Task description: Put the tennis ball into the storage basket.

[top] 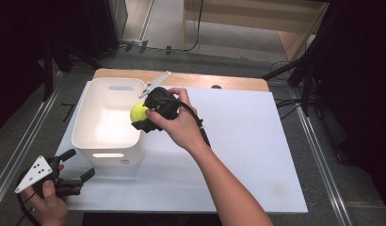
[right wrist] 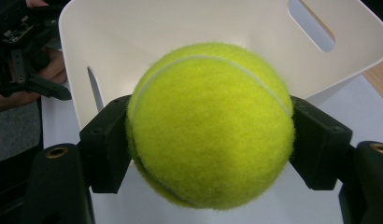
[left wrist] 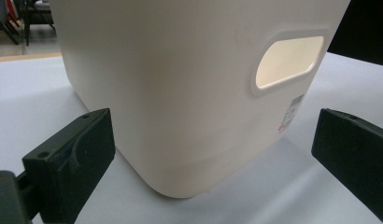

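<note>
White sheet [top: 238, 155] over a wooden table [top: 219, 81]; black stands [top: 301, 75] on grey floor [top: 337, 155].

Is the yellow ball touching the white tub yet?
Apart. The right gripper view shows the ball clamped in the right tongs, in front of the tub.

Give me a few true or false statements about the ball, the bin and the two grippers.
1. The right gripper holds a tennis ball. True.
2. The ball lies on the bin floor. False: it is held at the white bin's rim, in the fingers.
3. The left gripper is open beside the bin. True.
4. The bin is tipped on its side. False: it stands upright on the table.
</note>
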Available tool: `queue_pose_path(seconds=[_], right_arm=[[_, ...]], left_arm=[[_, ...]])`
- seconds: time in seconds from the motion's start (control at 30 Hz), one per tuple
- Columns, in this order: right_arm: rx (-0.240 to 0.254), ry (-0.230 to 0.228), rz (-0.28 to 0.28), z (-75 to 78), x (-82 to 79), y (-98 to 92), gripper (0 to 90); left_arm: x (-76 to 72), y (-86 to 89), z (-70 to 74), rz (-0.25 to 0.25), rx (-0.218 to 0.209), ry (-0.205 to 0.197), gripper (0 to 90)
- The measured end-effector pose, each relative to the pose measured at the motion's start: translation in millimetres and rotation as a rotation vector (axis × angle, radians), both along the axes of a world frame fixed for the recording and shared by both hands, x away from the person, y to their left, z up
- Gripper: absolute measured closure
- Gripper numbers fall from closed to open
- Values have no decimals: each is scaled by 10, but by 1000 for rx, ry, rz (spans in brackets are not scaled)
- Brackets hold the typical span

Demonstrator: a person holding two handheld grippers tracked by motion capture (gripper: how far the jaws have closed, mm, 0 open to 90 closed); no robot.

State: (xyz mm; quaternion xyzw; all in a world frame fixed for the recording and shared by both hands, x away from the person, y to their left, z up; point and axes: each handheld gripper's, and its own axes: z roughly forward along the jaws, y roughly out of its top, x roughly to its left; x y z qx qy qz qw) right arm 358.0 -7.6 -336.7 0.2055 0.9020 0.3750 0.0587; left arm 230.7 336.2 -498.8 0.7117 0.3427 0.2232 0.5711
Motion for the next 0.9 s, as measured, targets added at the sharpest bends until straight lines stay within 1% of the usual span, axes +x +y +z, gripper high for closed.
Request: queue_pose_path(seconds=[0.2, 0.23, 0.5, 0.57, 0.67, 0.7, 0.83, 0.9], right_arm=[[1, -6, 24, -3, -8, 92, 228], [-1, -4, 31, -8, -18, 134, 228], [-4, 1, 57, -60, -36, 279, 227], [-8, 1, 72, -83, -41, 333, 227], [-18, 3, 78, -102, -44, 370, 227], [-18, -3, 88, -113, -34, 378, 227], [-29, 11, 95, -147, -30, 394, 226], [-36, 8, 104, -172, -22, 404, 226]], left_arm=[[0, -2, 0, 0, -2, 0, 0], [0, -1, 0, 0, -2, 0, 0], [1, 2, 0, 0, -5, 0, 0], [0, 2, 0, 0, -5, 1, 0], [0, 4, 0, 0, -4, 1, 0], [0, 4, 0, -1, -4, 1, 0], [0, 4, 0, -1, -4, 1, 0], [0, 5, 1, -1, -3, 2, 0]])
